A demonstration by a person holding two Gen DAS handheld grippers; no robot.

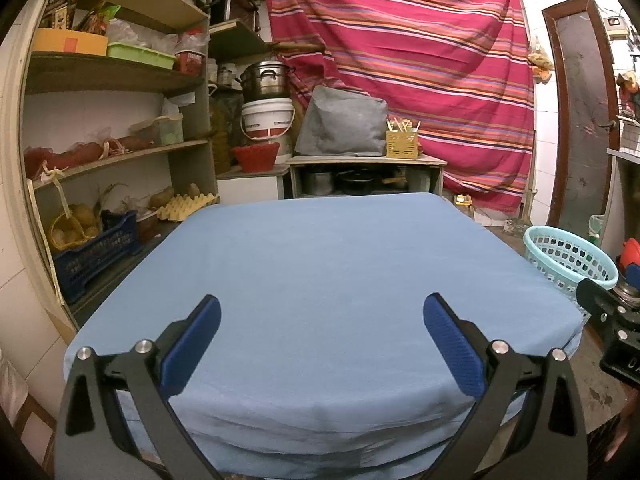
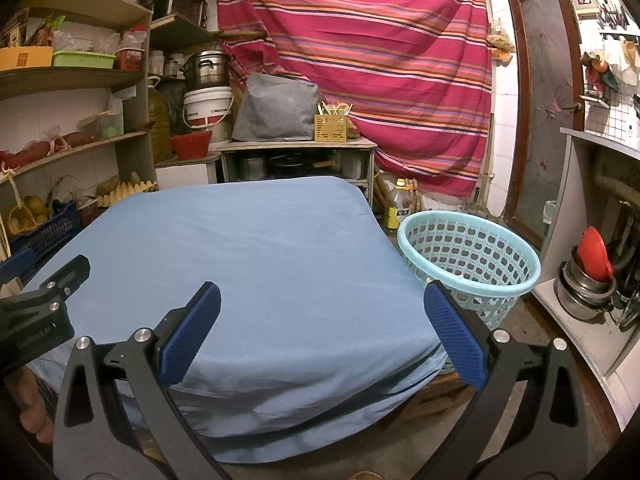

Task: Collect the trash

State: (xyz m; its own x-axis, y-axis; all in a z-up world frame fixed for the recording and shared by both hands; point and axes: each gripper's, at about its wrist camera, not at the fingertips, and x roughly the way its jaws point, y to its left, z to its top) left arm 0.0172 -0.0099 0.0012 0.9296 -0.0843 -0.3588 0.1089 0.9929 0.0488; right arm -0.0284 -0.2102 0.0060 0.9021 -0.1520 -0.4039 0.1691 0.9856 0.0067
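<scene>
A table under a light blue cloth (image 1: 320, 272) fills the middle of both views (image 2: 248, 248); no trash shows on it. A pale turquoise perforated basket (image 2: 468, 256) stands on the floor at the table's right side, also in the left wrist view (image 1: 568, 256). Something small and pale lies inside it, too small to identify. My left gripper (image 1: 322, 308) is open and empty over the table's near edge. My right gripper (image 2: 322, 296) is open and empty over the near right corner, close to the basket. The left gripper's body shows at the right wrist view's left edge (image 2: 36, 312).
Wooden shelves (image 1: 112, 80) with boxes, baskets and potatoes line the left wall. A low cabinet (image 1: 366, 174) with pots, a grey bag and a bucket stands behind the table before a striped red curtain (image 1: 400, 60). A counter with metal pots (image 2: 588, 284) is at the right, a door (image 2: 544, 100) beyond.
</scene>
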